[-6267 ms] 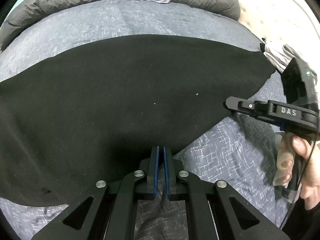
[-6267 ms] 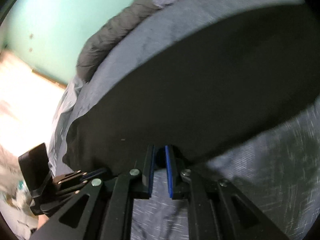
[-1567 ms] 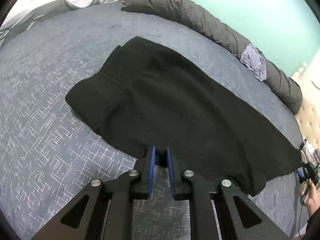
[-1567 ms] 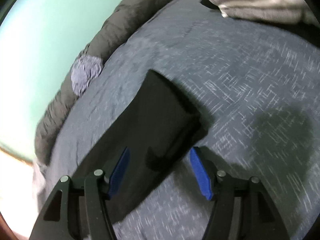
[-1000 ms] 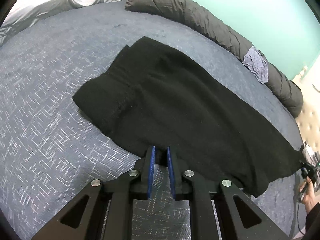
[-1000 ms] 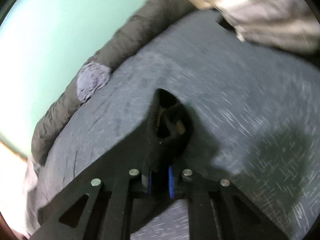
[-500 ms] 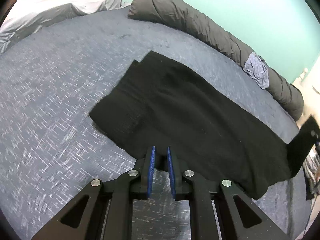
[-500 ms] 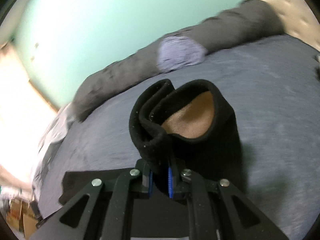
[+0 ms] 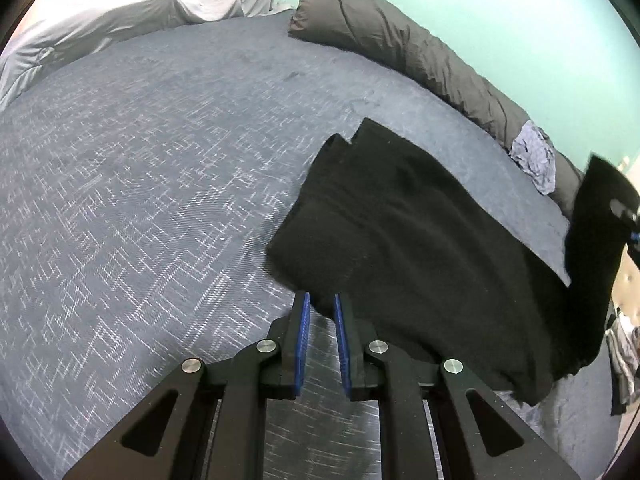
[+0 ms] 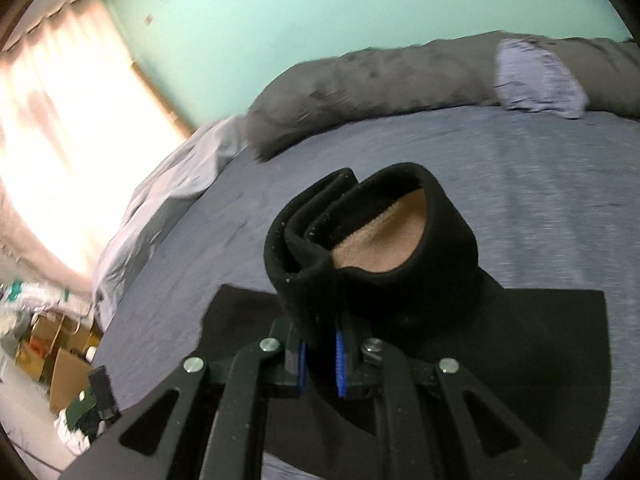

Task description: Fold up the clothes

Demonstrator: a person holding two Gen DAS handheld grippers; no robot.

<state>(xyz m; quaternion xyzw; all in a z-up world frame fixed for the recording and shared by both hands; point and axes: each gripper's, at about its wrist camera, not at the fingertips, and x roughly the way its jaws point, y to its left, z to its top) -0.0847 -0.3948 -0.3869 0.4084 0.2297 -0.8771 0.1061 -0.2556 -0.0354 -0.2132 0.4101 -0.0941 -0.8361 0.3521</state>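
A black garment [image 9: 420, 248] lies on the bed's blue-grey patterned cover [image 9: 160, 184], long and partly doubled over, with one end raised off the cover at the right edge of the left wrist view. In the right wrist view that raised end is a thick black cuff or hem [image 10: 372, 248], rolled into a loop whose inside shows tan (a lining, by the look of it), and the right gripper [image 10: 320, 354] is clamped on it, its blue pads pressed to the cloth on both sides. The rest of the garment spreads flat beneath that gripper. The left gripper [image 9: 320, 320] sits at the garment's near edge with its blue pads nearly together; a bit of black cloth shows at their tips, but whether it is pinched between them cannot be told from this view. Beyond the garment a dark grey rolled duvet [image 9: 408, 52] runs along the far side of the bed, with a small pale blue-grey cloth [image 9: 534, 158] lying on it. A light grey sheet [image 9: 132, 16] is bunched at the far left corner, and the wall [image 10: 320, 8] behind is mint green, with a bright curtained window [image 10: 64, 120] to its left.
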